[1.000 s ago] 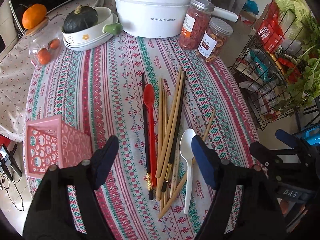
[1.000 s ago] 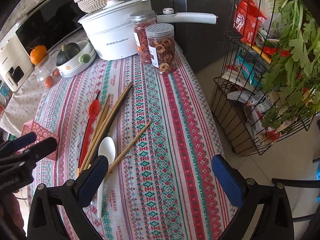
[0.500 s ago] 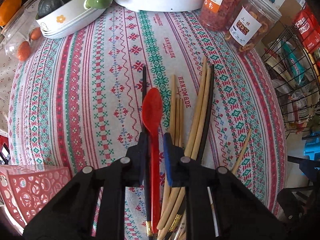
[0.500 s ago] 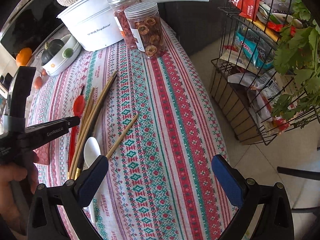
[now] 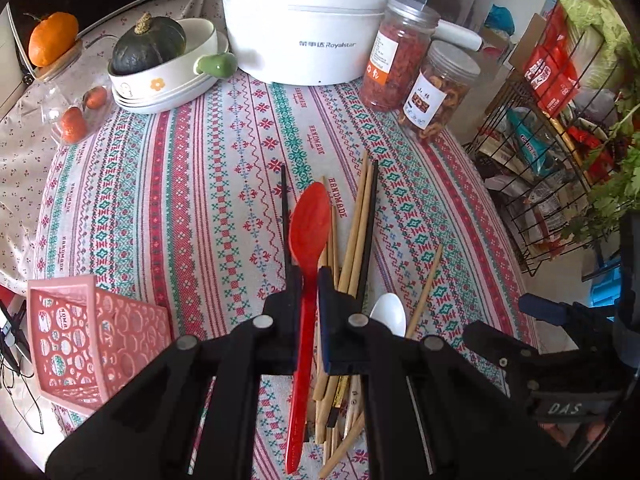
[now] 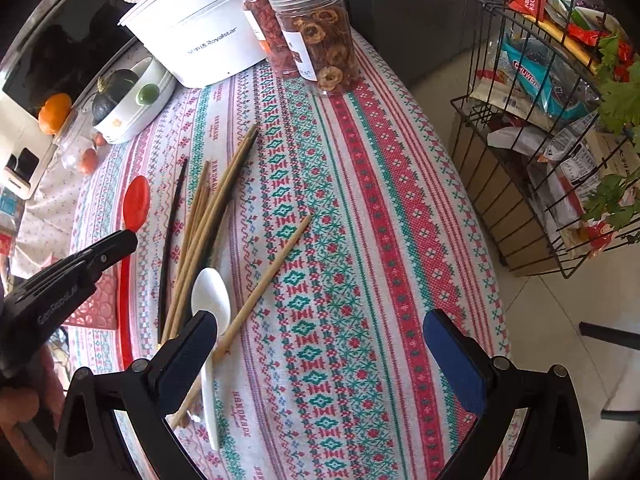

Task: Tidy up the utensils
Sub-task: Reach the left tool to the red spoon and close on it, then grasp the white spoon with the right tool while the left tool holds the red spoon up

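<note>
My left gripper (image 5: 310, 280) is shut on the handle of a red spoon (image 5: 310, 220), which hangs tilted above the striped cloth. In the right wrist view the left gripper (image 6: 124, 240) holds the red spoon (image 6: 136, 200) at the left. Under it lie several wooden chopsticks (image 5: 360, 220), a black chopstick (image 5: 285, 208) and a white spoon (image 5: 388, 314). A pink basket (image 5: 80, 332) stands at the near left. My right gripper (image 6: 320, 344) is open above the cloth, its left finger just over the white spoon (image 6: 210, 292) and a lone chopstick (image 6: 272, 268).
A white pot (image 5: 308, 20), two snack jars (image 5: 396, 68), and stacked bowls (image 5: 168, 84) holding a green squash line the table's far side. A wire rack (image 5: 560, 160) of packets and greens stands off the right edge. An orange (image 5: 52, 40) sits far left.
My left gripper came down over the red spoon, closed on its handle and rose with it. My right gripper sank a little toward the white spoon, still open.
</note>
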